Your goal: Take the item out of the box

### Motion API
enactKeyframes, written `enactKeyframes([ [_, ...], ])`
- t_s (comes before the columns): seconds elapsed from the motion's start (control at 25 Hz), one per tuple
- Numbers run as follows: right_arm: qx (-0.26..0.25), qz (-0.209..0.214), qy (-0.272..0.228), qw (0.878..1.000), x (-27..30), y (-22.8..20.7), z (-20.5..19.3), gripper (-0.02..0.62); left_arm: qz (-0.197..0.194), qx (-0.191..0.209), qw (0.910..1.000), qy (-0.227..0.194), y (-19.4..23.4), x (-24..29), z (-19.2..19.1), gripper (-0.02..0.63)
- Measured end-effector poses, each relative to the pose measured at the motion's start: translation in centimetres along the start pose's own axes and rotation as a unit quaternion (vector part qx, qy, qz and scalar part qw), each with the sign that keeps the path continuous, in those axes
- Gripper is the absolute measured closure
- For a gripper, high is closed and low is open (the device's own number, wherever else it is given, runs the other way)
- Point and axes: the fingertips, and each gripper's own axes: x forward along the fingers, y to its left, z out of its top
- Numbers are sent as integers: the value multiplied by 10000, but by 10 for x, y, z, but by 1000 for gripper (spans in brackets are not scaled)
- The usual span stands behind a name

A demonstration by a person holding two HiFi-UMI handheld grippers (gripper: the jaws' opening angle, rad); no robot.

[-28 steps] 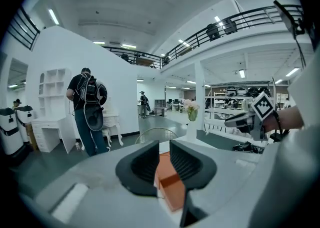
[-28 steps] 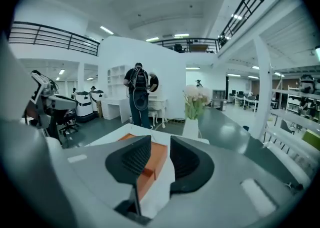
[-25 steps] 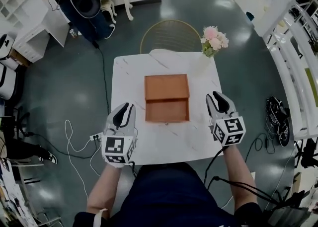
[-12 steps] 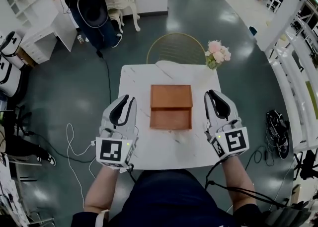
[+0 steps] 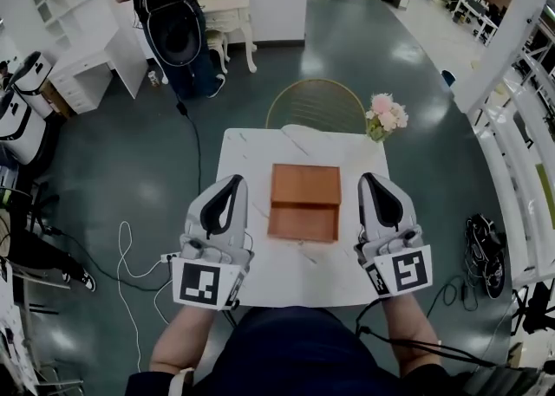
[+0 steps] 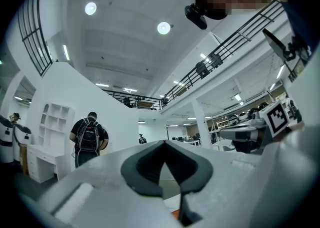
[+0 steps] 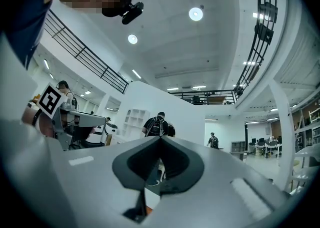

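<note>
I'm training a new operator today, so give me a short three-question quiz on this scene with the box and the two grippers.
1. True or false: the right gripper holds the box.
2. Where do the flowers stand? A. at the far right corner of the table; B. on the floor; C. on the box.
3. What lies between the left gripper and the right gripper?
Key: 1 false, its jaws have just closed on nothing; 2 A; 3 the box.

head view: even, cool indoor light, somewhat dim. pale glare patches on glossy floor [image 5: 403, 48] toward 1 o'clock; white counter [image 5: 247, 160] brightest, soft shadows only. fisheye bends edges. gripper views: ceiling lamps [image 6: 163, 28] flare near 12 o'clock, corners black; left gripper [image 6: 164, 147] and right gripper [image 7: 160, 142] close to lens, soft-focused, background sharper.
</note>
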Motion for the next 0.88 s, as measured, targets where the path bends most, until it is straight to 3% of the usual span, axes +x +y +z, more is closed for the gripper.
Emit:
enactKeyframes([
  [0.32,-122,-34,-75,9999,-5,5,6,594,140,38,9998,117,8,-5,-9,604],
  [0.88,-45,-216,40,9997,-12,-5,-3,594,-13,-4,9997,239,5,3,-21,604],
])
